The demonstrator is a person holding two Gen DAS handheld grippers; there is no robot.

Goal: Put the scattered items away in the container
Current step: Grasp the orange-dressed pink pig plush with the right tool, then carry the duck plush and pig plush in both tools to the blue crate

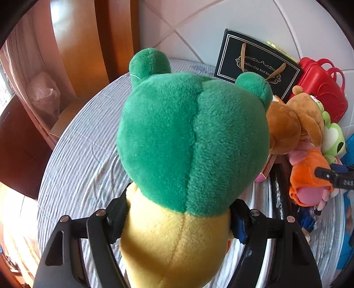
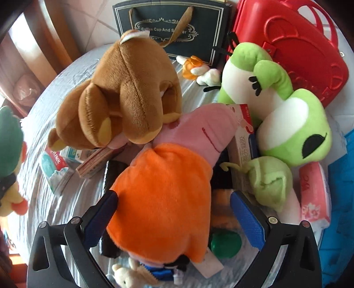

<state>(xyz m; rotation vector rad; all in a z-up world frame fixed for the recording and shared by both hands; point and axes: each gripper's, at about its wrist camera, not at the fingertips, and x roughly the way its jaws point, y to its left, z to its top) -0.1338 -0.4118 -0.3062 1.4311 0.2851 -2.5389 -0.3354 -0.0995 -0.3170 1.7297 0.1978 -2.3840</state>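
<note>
**Plush toys on a striped bed, one of them gripped**

A bed with a pale blue striped sheet (image 1: 84, 150) stands against a white tiled wall (image 1: 243, 20), with wooden furniture (image 1: 75, 44) to one side; at the far edge a dark gift bag (image 2: 172, 28) with gold lettering leans beside a red plastic case (image 2: 294, 48). The left gripper (image 1: 177, 219) has its jaws clamped on the yellow body of a green-headed plush toy (image 1: 190, 137), which fills the left wrist view and hangs clear above the sheet. The right gripper (image 2: 174, 219) has its jaws apart on either side of an orange and pink plush (image 2: 166, 199); its left blue pad touches the orange fabric, while the right pad stands clear of it. Behind that toy lie a brown plush bear (image 2: 128, 93) and a light green frog plush (image 2: 287, 124), heaped with small cartons (image 2: 55, 166) and a pink tissue pack (image 2: 314, 195); a green ball (image 2: 225, 246) sits near the right pad. Which item serves as the container I cannot tell.
</note>
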